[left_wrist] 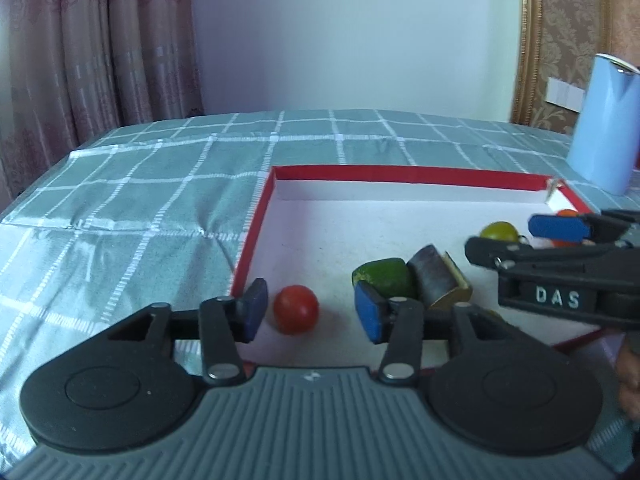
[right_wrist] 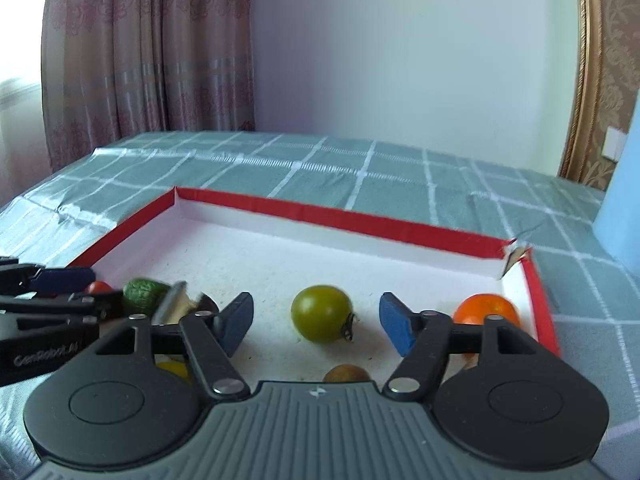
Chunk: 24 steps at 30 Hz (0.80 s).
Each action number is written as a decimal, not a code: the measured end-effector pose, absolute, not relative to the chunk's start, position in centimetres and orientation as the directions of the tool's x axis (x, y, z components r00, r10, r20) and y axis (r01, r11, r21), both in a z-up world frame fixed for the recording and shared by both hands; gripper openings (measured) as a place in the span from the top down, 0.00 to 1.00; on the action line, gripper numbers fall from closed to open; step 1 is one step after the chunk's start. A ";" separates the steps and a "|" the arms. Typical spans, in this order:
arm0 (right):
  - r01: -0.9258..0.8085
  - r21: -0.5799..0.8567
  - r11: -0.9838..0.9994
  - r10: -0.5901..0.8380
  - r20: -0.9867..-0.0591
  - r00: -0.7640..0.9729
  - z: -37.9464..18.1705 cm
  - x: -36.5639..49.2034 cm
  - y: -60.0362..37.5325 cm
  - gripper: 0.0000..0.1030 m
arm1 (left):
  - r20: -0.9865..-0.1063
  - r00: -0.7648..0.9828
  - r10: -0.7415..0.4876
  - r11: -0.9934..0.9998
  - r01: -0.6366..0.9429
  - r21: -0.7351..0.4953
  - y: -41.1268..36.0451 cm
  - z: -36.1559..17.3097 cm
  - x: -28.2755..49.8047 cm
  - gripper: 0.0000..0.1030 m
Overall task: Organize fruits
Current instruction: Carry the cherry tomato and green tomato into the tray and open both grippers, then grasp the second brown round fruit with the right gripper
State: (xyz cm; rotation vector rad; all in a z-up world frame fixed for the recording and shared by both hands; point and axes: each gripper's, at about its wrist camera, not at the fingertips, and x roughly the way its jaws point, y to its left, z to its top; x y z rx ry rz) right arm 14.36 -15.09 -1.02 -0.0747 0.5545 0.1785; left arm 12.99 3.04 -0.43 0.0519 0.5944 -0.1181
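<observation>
A pale, bare wall (left_wrist: 352, 32) rises behind the counter, which is covered by a grey-green cloth with a white grid (left_wrist: 132, 208), creased near its left edge. Heavy pinkish-brown patterned curtains (left_wrist: 92, 44) hang at the left; daylight glows at their far left edge in the right wrist view. At the right, a gilded frame (right_wrist: 586, 80) borders damask wallpaper (left_wrist: 568, 36) carrying a white switch plate (left_wrist: 565, 91).
</observation>
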 end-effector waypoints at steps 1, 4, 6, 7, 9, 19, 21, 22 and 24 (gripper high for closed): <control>-0.184 -0.022 0.983 0.145 -0.527 0.838 -1.0 14.3 -15.2 0.32 | -0.556 0.825 -0.106 0.990 0.138 0.016 2.9 -0.4 12.7 0.42; -0.172 -0.007 0.985 0.143 -0.524 0.840 -0.9 14.1 -15.6 0.32 | -0.508 0.853 -0.121 0.988 0.154 0.024 2.6 -0.1 11.4 0.18; -0.169 0.005 0.986 0.147 -0.518 0.843 -0.9 13.8 -16.0 0.32 | -0.486 0.866 -0.121 0.987 0.159 0.036 2.5 0.1 10.6 0.15; -0.165 0.012 0.986 0.148 -0.515 0.845 -0.8 13.5 -16.3 0.32 | -0.477 0.871 -0.118 0.987 0.156 0.041 2.6 0.1 10.3 0.12; -0.164 0.028 0.986 0.155 -0.509 0.847 -0.6 12.7 -17.0 0.32 | -0.449 0.888 -0.094 0.990 0.130 0.049 2.9 0.3 9.5 0.07; -0.212 0.145 0.966 0.256 -0.446 0.858 0.6 5.0 -20.2 0.32 | -0.433 0.891 -0.138 0.985 0.079 -0.152 7.2 0.8 6.8 0.02; -0.225 0.132 0.965 0.260 -0.444 0.857 0.1 3.0 -20.4 0.32 | -0.437 0.888 -0.139 0.984 0.075 -0.161 7.4 0.8 6.6 0.02; -0.230 0.120 0.966 0.260 -0.450 0.854 -0.2 2.3 -20.2 0.32 | -0.439 0.887 -0.140 0.984 0.076 -0.160 7.4 0.8 6.6 0.02; -0.229 0.088 0.970 0.243 -0.471 0.848 -0.9 1.3 -19.8 0.32 | -0.446 0.883 -0.144 0.985 0.084 -0.152 7.2 0.7 6.6 0.01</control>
